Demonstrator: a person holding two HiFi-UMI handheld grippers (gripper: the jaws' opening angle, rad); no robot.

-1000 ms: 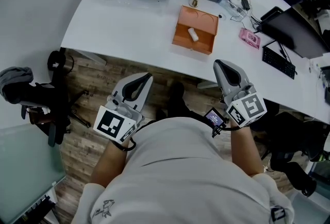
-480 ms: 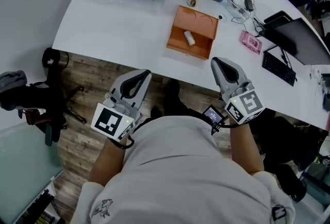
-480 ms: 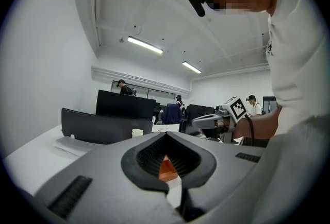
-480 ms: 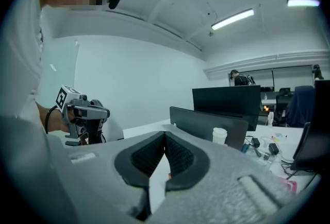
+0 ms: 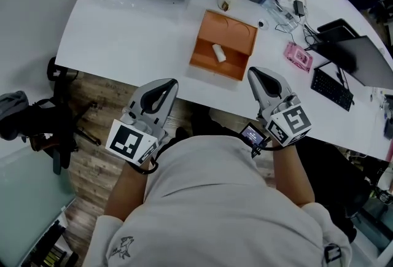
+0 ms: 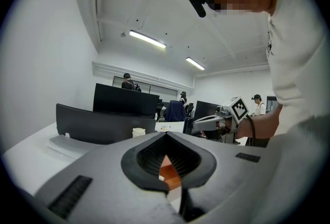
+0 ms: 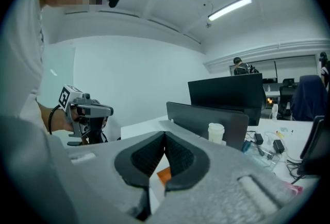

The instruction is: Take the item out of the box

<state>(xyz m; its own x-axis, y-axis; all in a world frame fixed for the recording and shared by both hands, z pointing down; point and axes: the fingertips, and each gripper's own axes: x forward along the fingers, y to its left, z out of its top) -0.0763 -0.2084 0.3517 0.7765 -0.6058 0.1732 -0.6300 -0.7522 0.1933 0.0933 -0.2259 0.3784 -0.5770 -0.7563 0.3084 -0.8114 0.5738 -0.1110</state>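
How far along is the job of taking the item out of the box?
Done: nothing; the item lies in the box. In hand: left gripper and right gripper, both shut and empty, hang short of it. Left: reach in, grip, lift out.

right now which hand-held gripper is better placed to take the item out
Right, probably: the right hand-held gripper is nearer the orange box and its white item than the left hand-held gripper.
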